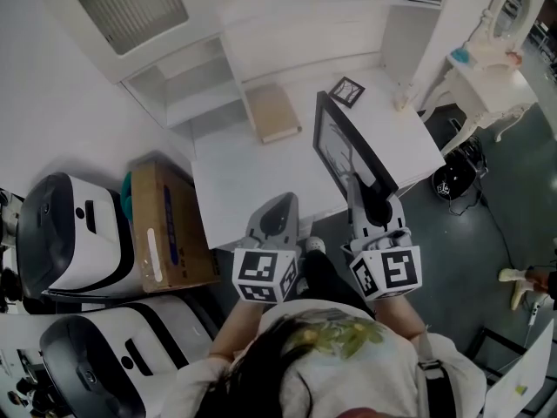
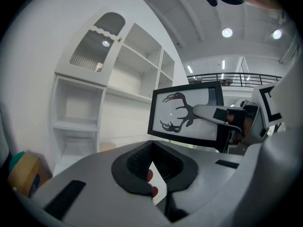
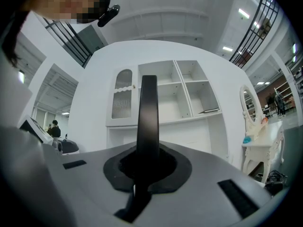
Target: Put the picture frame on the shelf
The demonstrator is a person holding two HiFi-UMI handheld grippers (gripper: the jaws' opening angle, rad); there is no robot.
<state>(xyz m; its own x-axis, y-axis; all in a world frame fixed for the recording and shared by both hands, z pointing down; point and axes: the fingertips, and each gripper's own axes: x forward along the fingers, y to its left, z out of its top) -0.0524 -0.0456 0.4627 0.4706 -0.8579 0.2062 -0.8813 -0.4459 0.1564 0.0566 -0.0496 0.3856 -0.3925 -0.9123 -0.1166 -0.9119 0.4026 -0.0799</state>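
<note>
Right gripper (image 1: 362,188) clamps the bottom edge of the picture frame (image 1: 341,151). The frame is upright and off the white table (image 1: 252,177). The shelf (image 1: 287,20) is at 12 o'clock, well apart. Left gripper (image 1: 277,209), at 9 o'clock of the right: jaws together, nothing held.

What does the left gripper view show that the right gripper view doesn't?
Only the left gripper view: the picture frame seen from the front, black antlers on white, with the right gripper clamped on its side edge, and a cardboard box low at the left. Only the right gripper view: the frame edge-on between that gripper's jaws, a white dressing table with a mirror at the right, and a person far off at the left. Both: the white shelf unit with its ribbed-glass door.
</note>
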